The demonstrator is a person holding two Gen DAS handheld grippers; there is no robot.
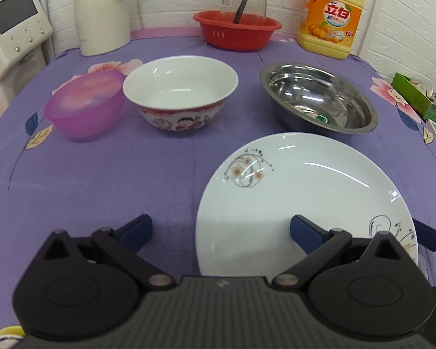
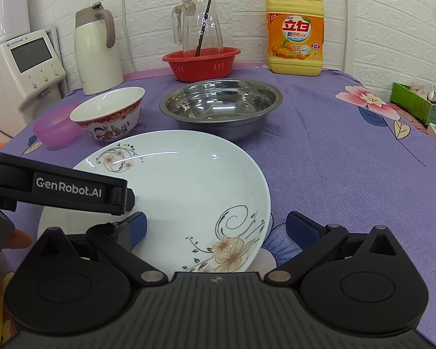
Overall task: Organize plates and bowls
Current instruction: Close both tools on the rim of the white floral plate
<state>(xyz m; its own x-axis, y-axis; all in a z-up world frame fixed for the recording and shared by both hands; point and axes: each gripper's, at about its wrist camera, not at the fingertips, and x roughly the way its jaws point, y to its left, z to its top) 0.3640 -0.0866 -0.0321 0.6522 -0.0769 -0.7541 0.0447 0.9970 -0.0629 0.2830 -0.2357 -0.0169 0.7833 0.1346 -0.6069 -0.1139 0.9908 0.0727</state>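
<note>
A white plate (image 1: pixel 299 203) with flower prints lies on the purple tablecloth near the front; it also shows in the right wrist view (image 2: pixel 183 186). Behind it stand a steel bowl (image 1: pixel 319 99) (image 2: pixel 221 107), a white and red ceramic bowl (image 1: pixel 180 93) (image 2: pixel 110 116) and a pink plastic bowl (image 1: pixel 85 104) (image 2: pixel 55 129). My left gripper (image 1: pixel 221 231) is open, straddling the plate's left rim. My right gripper (image 2: pixel 216 226) is open, straddling the plate's right rim. Neither holds anything. The left gripper's arm (image 2: pixel 58 189) crosses the right wrist view.
At the back stand a red basket (image 1: pixel 237 30) (image 2: pixel 202 62) with a glass jug (image 2: pixel 200 26), a white thermos (image 1: pixel 100 11) (image 2: pixel 97 49), a yellow detergent bottle (image 1: pixel 331 14) (image 2: pixel 295 32) and a white appliance (image 1: pixel 14 20) (image 2: pixel 26 64). Green boxes (image 1: pixel 415 96) (image 2: pixel 418 101) sit at the right edge.
</note>
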